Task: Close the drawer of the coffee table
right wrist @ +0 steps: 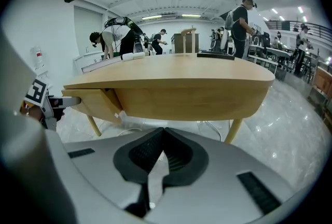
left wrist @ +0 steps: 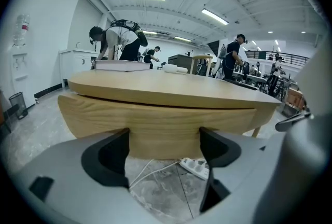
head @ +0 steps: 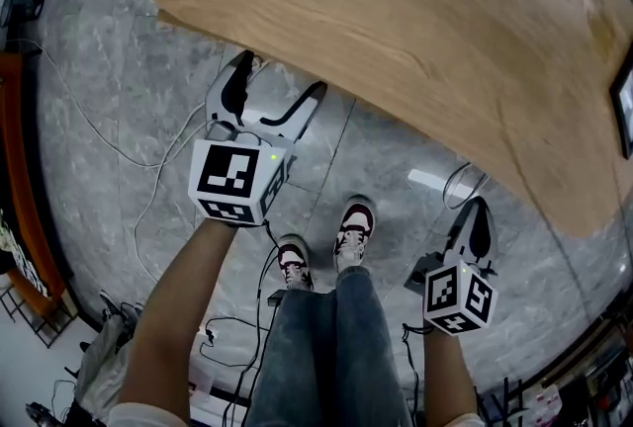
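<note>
We stand over the wooden coffee table (head: pixel 396 40) on a grey marble floor (head: pixel 129 99), a gripper in each hand. The left gripper (head: pixel 282 76) reaches to the table's near edge with its jaws spread wide and nothing clamped between them. In the left gripper view its jaws frame the drawer (left wrist: pixel 166 124), whose pale wood front fills the gap just ahead of them. We cannot tell whether they touch it. From the right gripper view the drawer (right wrist: pixel 91 101) sits under the tabletop's left end, standing out from the apron. The right gripper (head: pixel 477 217) hangs beside our shoes (head: pixel 354 222), well back from the table, its jaws pressed together and empty. A white power strip (left wrist: pixel 196 167) lies on the floor below the drawer
</note>
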`<action>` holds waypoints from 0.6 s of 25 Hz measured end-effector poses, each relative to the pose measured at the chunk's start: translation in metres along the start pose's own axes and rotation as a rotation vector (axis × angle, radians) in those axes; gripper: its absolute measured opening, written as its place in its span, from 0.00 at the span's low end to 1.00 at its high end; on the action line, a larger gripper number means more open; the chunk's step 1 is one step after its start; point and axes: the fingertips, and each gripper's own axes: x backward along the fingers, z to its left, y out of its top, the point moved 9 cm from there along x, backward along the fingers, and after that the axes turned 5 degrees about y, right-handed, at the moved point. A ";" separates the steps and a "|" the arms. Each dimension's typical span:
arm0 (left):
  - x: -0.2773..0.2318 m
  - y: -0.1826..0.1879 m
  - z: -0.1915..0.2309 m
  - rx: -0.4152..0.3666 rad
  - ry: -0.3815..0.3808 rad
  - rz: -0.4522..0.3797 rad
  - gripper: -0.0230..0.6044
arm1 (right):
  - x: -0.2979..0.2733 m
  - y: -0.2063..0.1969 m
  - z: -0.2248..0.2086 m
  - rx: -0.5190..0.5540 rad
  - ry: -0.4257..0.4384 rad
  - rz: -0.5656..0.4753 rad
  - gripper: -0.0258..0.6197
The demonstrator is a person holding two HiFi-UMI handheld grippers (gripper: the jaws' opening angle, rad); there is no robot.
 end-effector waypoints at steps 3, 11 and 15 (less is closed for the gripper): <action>-0.006 0.002 0.001 -0.001 0.001 -0.008 0.71 | -0.003 0.001 -0.002 -0.002 0.002 0.000 0.04; -0.017 0.007 0.000 -0.006 0.006 -0.057 0.71 | -0.001 -0.002 -0.009 0.016 0.013 0.008 0.04; -0.026 0.009 0.003 -0.010 0.000 -0.059 0.71 | 0.001 -0.006 -0.006 0.007 0.004 0.007 0.04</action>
